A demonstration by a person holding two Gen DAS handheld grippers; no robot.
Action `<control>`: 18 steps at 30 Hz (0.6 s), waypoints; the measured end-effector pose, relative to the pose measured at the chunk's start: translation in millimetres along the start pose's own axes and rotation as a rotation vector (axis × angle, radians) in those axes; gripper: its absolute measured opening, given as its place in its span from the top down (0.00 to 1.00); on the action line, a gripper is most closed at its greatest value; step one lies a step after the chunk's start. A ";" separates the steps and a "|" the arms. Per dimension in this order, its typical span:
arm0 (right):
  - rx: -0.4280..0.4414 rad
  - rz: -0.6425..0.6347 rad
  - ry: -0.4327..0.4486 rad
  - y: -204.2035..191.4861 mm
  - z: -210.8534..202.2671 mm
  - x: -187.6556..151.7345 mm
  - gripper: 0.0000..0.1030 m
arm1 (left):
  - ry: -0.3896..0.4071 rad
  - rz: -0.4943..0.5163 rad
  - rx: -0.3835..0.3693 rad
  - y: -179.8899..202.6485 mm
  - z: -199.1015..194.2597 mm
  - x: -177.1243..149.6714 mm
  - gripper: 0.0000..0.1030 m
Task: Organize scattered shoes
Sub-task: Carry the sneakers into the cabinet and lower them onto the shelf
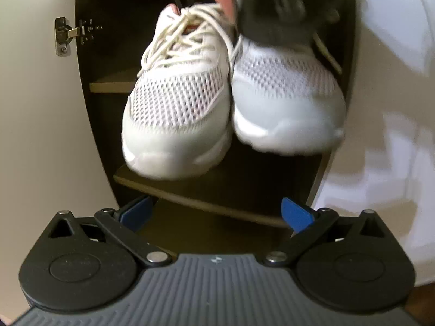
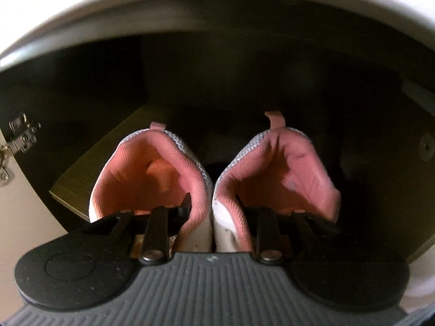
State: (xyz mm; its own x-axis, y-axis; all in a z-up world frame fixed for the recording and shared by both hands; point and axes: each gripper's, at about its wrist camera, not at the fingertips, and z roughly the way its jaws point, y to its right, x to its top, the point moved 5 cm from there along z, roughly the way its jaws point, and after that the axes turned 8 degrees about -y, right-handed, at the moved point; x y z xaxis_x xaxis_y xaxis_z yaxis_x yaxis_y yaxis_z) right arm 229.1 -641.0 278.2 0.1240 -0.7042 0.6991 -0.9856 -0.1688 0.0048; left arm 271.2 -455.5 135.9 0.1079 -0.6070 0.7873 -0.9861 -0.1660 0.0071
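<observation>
A pair of white mesh sneakers (image 1: 176, 103) with cream laces hangs toe-first toward my left wrist camera, in front of an open dark cabinet. My right gripper (image 1: 282, 8) comes down from above with a hand behind it. In the right wrist view, one finger of my right gripper (image 2: 213, 206) reaches into each pink-lined shoe opening (image 2: 152, 174), shut on the two inner walls pressed together. My left gripper (image 1: 216, 213) stands open below the shoes, blue pads (image 1: 136, 212) apart with nothing between them. The toes hang just above a brown shelf (image 1: 206, 201); whether they touch it I cannot tell.
The cabinet has a white door (image 1: 32, 108) swung open on the left with a metal hinge (image 1: 64, 35). A white panel (image 1: 394, 108) stands on the right. A higher shelf (image 1: 111, 87) shows behind the shoes. In the right wrist view, a shelf board (image 2: 89, 174) lies left of the shoes.
</observation>
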 end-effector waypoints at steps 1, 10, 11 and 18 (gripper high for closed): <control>-0.003 -0.012 0.006 -1.1 0.9 -0.5 0.76 | 0.015 0.004 0.005 1.0 -0.2 4.5 0.01; 0.015 -0.124 0.034 2.1 6.4 -5.8 0.72 | -0.047 -0.082 -0.059 -10.4 -2.1 22.2 0.02; 0.028 -0.131 0.042 8.8 1.6 -7.7 0.71 | -0.051 -0.075 -0.060 -11.1 -3.1 23.5 0.02; -0.006 -0.173 0.161 23.4 -12.5 -15.3 0.32 | -0.055 -0.077 -0.051 -24.0 -4.9 33.8 0.02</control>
State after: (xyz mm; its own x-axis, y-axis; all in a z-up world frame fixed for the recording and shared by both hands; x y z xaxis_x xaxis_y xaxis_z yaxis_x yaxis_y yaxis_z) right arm 202.7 -625.6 276.6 0.2716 -0.5463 0.7923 -0.9520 -0.2732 0.1380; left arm 297.8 -468.3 165.3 0.1885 -0.6360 0.7483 -0.9797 -0.1742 0.0987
